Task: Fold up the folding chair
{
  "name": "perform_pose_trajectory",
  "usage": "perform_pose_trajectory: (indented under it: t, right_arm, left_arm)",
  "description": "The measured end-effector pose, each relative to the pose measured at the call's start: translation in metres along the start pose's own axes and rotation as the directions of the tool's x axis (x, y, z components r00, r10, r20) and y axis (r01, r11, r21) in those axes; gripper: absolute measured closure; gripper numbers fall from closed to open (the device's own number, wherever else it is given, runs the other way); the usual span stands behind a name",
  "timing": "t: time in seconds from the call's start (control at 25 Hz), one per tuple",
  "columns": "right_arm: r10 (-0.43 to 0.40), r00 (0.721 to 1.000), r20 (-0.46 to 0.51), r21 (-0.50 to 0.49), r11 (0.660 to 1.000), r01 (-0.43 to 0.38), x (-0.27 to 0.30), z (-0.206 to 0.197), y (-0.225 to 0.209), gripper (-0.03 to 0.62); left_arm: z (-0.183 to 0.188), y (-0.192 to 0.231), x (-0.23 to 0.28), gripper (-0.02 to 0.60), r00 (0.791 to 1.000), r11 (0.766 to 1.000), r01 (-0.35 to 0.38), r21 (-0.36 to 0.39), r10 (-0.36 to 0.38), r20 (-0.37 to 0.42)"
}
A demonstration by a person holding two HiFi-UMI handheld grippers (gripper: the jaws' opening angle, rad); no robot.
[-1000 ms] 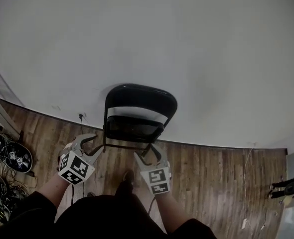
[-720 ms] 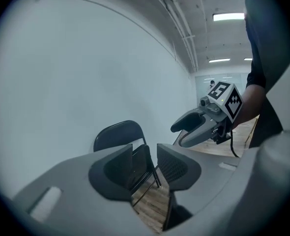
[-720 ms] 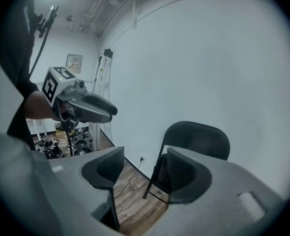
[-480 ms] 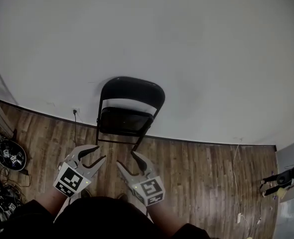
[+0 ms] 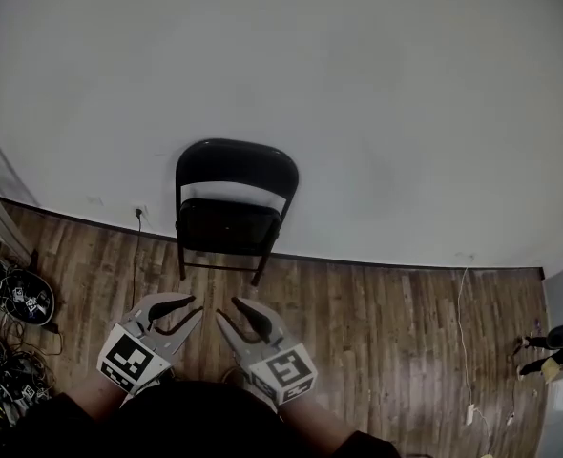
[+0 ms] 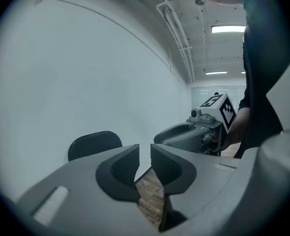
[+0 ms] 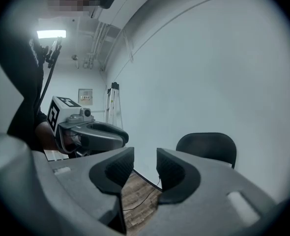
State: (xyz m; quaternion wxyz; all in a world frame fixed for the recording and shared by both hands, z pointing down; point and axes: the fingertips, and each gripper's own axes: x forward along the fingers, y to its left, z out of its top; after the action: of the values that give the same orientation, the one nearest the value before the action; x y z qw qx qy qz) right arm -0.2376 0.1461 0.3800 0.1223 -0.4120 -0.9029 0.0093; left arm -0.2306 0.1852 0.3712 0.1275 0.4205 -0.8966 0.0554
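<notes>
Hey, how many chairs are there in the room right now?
1. The black folding chair stands on the wood floor against the white wall. Other chairs may lie outside the views.

One folding chair, one left hand-held gripper, one right hand-held gripper (two in all)

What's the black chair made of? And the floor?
The chair looks like metal painted dull black: thin tube legs and a smooth back, though padding is possible. The floor looks like brown wood planks, with board lines and grain.
</notes>
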Motion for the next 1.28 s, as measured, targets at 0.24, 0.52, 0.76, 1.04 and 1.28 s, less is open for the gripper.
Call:
perform_pose_trajectory:
  t: [0.24, 0.52, 0.76, 1.04, 1.28]
  right_arm:
    - [0.020, 0.998, 0.056, -0.027, 0.999, -0.018, -0.019, 0.007, 0.011, 0.519]
    - [0.038, 0.993, 0.110, -0.027, 0.999, -0.036, -0.031, 0.021, 0.019, 0.585]
    - [0.048, 0.987, 0.153, -0.005, 0.999, -0.048, -0.037, 0.022, 0.022, 0.591]
    - [0.042, 0.985, 0.169, 0.003, 0.999, -0.043, -0.036, 0.022, 0.022, 0.591]
    - [0.034, 0.988, 0.152, 0.024, 0.999, -0.038, -0.037, 0.018, 0.019, 0.591]
  left_arm:
    - [0.014, -0.024, 0.003, 0.538, 1.000, 1.000, 0.004, 0.021, -0.005, 0.031]
    - [0.023, -0.033, 0.000, 0.572, 0.999, 1.000, 0.013, 0.009, -0.014, 0.044]
    - [0.015, -0.045, 0.004, 0.580, 0.998, 0.999, 0.045, -0.027, -0.044, 0.050]
    - [0.014, -0.046, 0.002, 0.580, 0.996, 0.997, 0.061, -0.044, -0.058, 0.072]
    - [0.010, -0.047, 0.000, 0.580, 0.995, 0.995, 0.068, -0.068, -0.063, 0.080]
